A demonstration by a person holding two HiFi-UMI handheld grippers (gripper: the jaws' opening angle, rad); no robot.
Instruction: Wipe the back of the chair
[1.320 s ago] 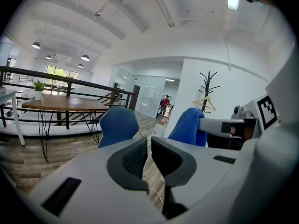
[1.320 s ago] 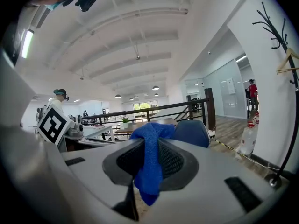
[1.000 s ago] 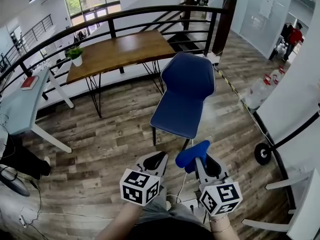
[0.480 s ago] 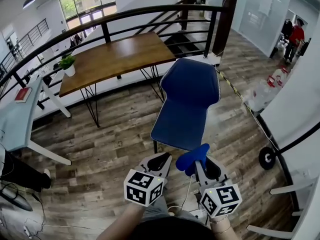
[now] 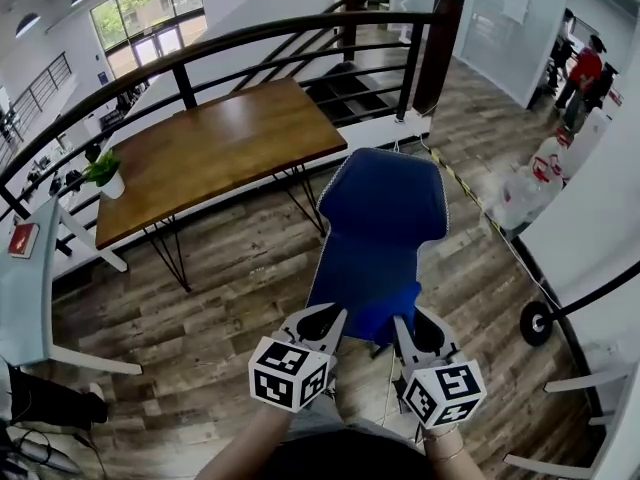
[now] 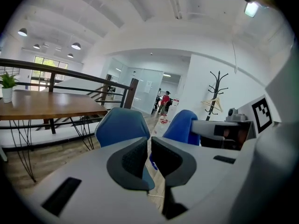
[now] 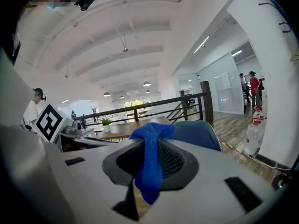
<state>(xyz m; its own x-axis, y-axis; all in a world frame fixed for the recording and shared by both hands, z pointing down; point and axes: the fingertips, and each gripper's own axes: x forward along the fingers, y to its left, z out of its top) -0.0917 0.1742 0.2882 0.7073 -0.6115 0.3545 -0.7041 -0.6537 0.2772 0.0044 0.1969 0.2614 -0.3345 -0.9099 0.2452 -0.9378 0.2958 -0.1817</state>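
Observation:
A blue chair (image 5: 388,223) stands on the wooden floor just ahead of me, its seat toward me and its back on the far side. In the left gripper view the chair (image 6: 122,124) shows beyond the jaws. My left gripper (image 5: 326,321) is shut with nothing in it, level with the seat's near edge. My right gripper (image 5: 402,325) is shut on a blue cloth (image 5: 384,318), which overlaps the seat's front edge in the head view. The cloth (image 7: 150,162) hangs out between the jaws, with the chair (image 7: 197,133) behind it.
A wooden table (image 5: 215,143) on thin black legs stands behind the chair, along a black railing (image 5: 290,28). A potted plant (image 5: 103,169) sits on its left end. Water bottles (image 5: 535,183) and a wheel (image 5: 534,321) lie to the right. People (image 5: 583,70) stand far right.
I have come closer to the chair over the last second. Both grippers now reach the seat's near edge, and the cloth overlaps the seat instead of the floor.

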